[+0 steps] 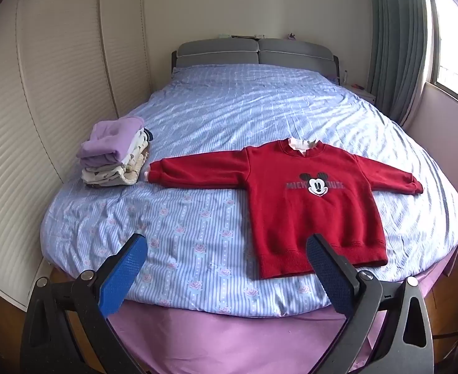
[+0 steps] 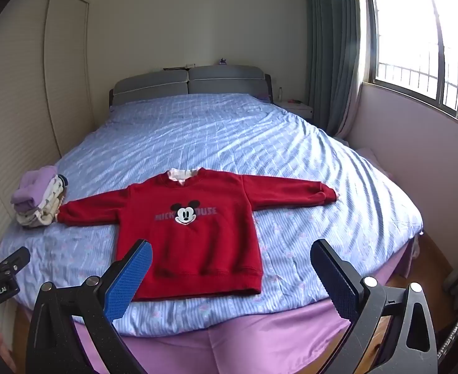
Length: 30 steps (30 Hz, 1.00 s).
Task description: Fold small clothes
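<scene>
Bed [image 1: 216,118] with blue striped cover fills both views, foot edge nearest. Red sweatshirt [image 1: 303,199] lies flat, face up, sleeves spread wide to 3 and 9 o'clock, hem toward the grippers; unfolded, so its folds are all left to do. Folded stack [image 1: 113,152] sits at its 9 o'clock, just beside the cuff: those look finished. Left gripper [image 1: 225,268] and right gripper [image 2: 232,271] gape fully wide, holding nothing, short of the hem.
</scene>
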### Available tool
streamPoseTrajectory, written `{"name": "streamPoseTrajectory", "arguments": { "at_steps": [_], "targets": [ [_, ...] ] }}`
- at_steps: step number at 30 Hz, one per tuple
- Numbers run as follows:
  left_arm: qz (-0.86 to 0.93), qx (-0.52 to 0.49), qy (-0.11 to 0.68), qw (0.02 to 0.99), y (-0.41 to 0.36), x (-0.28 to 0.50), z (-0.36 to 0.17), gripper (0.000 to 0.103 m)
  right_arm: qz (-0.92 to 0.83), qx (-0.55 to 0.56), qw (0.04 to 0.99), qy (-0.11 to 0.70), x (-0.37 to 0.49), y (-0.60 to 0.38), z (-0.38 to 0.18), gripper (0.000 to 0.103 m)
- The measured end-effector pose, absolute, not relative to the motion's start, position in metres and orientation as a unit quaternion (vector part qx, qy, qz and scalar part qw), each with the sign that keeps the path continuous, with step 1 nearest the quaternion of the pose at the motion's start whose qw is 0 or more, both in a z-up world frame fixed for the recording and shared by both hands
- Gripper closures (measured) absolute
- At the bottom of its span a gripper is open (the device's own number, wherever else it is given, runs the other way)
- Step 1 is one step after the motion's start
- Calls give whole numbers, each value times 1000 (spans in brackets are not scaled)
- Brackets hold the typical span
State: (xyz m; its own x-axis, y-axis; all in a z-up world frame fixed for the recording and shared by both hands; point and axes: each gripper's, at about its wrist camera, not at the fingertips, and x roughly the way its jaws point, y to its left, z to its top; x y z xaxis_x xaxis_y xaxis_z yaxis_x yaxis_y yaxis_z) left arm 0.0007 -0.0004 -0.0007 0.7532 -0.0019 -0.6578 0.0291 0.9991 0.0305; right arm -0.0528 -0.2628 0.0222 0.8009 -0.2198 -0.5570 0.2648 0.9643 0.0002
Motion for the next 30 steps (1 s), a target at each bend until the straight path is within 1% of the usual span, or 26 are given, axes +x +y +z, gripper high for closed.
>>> {"name": "streamPoseTrajectory", "arguments": {
  "at_steps": [1, 2, 4, 7, 30],
  "targets": [
    [-1, 41, 348, 937, -12, -1, -1, 0, -128, 38, 948, 290, -52, -263, 22, 1],
    [-1, 41, 344, 938, -15, -3, -2, 0, -128, 38, 948, 290, -52, -263, 22, 1],
    [-9, 26, 360, 933, -10, 5, -2, 0, -128, 36, 947, 292, -51, -263, 22, 1],
    [-14, 17, 358, 934, -5, 2, -4, 0, -130, 36, 947, 291, -51, -263, 21, 1],
    [-21, 24, 362, 932, -7, 3, -3, 0, -127, 36, 946, 295, -51, -265, 20, 1]
  ]
}}
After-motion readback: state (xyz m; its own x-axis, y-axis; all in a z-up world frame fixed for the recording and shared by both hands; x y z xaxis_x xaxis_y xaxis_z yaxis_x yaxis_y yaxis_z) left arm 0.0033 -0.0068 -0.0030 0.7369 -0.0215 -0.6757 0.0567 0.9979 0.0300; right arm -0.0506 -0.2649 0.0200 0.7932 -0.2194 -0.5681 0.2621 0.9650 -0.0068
